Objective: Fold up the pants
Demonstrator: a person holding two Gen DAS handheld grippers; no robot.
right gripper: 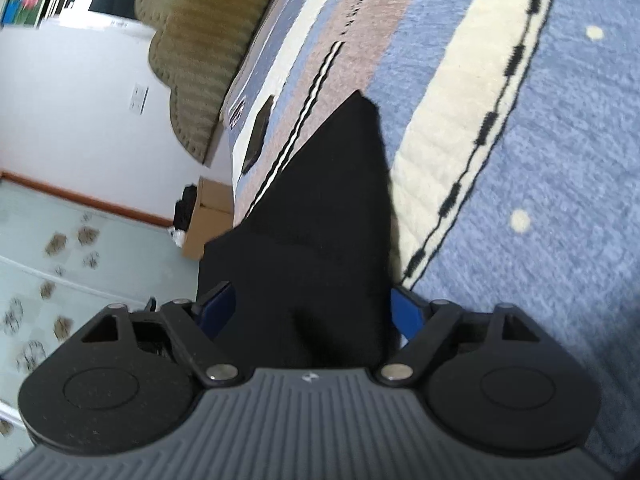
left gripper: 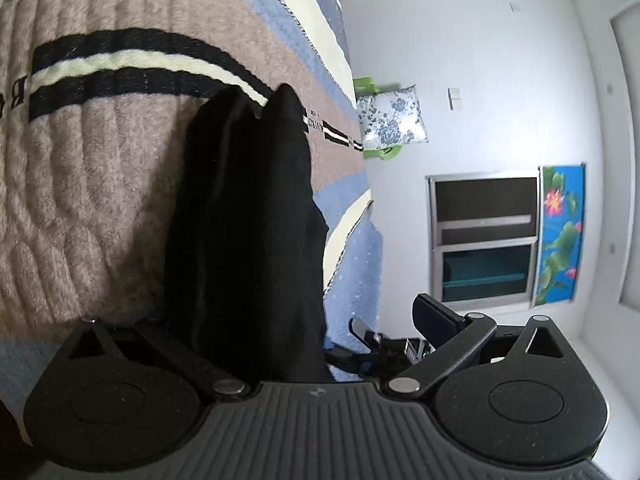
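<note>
The black pants hang in thick folds in front of my left gripper, over the brown blanket. The left fingers stand wide apart: the right finger is bare, the left one is hidden behind the cloth. I cannot tell whether the cloth is pinched. In the right wrist view the black pants fill the gap between the blue-padded fingers of my right gripper, which holds the cloth as a pointed flap above the blue bedspread.
The bed edge runs down the middle of the left view, with a white wall, a window and a floral pillow on a green chair beyond. In the right view: an olive cushion, a cardboard box and tiled floor.
</note>
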